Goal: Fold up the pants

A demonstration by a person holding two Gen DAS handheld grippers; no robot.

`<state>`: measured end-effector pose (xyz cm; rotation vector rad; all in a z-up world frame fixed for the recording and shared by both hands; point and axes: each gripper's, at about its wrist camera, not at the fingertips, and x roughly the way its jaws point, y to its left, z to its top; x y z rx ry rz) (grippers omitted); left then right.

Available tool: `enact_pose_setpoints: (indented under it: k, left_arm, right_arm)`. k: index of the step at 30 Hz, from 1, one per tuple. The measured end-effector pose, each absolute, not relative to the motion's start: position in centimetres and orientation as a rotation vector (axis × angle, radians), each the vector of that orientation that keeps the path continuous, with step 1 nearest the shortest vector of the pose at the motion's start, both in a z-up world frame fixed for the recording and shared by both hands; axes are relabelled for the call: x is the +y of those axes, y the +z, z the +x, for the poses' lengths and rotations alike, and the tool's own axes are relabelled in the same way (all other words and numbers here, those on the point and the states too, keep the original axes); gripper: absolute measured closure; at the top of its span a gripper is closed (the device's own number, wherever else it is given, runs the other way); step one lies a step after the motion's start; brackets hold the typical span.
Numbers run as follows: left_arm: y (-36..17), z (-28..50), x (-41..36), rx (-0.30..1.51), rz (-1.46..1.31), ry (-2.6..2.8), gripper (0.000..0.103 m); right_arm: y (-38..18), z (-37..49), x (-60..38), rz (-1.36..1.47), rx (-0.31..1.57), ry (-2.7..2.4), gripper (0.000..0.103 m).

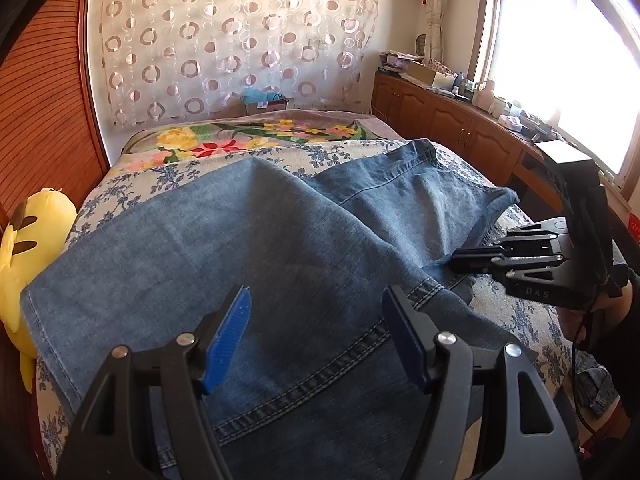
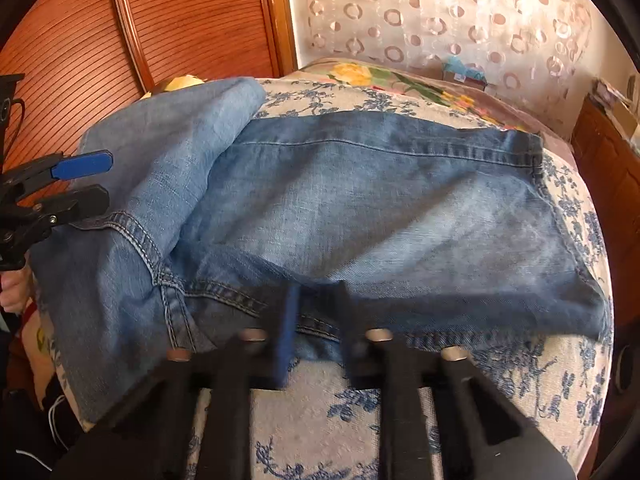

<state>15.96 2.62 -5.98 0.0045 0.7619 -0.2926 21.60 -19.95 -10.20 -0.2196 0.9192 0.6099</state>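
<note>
- The pants (image 1: 280, 240) (blue denim jeans) lay spread across the bed (image 1: 132, 184), covering most of its near half, one leg reaching toward the window-side edge.
- Handling judgement: the denim was soft and limp but fairly heavy; it would drape and sag from any single hold, not slide readily, and was in no way fragile.
- Recommended holds: the stitched seams and hems, where the cloth was thickest and least likely to slip free.
- The left tongs (image 1: 316, 328) stood wide apart above the seat of the pants, with nothing between the pads.
- The right tongs (image 2: 316, 320) were drawn nearly together at the near edge of the leg; the left wrist view showed them closed on a fold of denim.
- Judged step: the leg edge was being taken up for the first fold.
- Surroundings: a yellow plush toy (image 1: 32, 248) sat against the bed's wardrobe-side edge, touching the pants (a possible snag).
- A floral blanket (image 1: 224, 140) lay at the far end, clear of the work.
- A wooden cabinet (image 1: 452, 124) ran along the window side, well apart.
</note>
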Motion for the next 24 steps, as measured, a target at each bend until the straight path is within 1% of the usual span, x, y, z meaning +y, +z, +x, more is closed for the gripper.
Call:
enact_pose_setpoints:
  k: [1,10,13,17,24]
  left_arm:
    - [-6.0,16.0,2.6,0.762,0.004,-0.293,0.035]
    - [-6.0,15.9,2.8,0.761,0.006,-0.293,0.035]
    - [-5.8,15.8,2.9,0.755,0.005,-0.294,0.035]
    - [-5.8,15.8,2.8,0.756,0.000,-0.295,0.035]
    - [-5.9,15.6,2.0,0.764,0.014,-0.305,0.035]
  right_arm:
    - [-10.1,21.5,-20.3,-0.209,0.920,0.618,0.103]
    - [-8.6,17.5,-23.0,-0.146,0.869,0.634,0.103]
    - [-9.1,16.4,-23.9,-0.140,0.886,0.628,0.103]
    - [-10.3,16.5,-25.3,-0.118,0.908,0.583,0.103]
    - [-9.8,17.3,-27.9,-0.071,0.858,0.486,0.103]
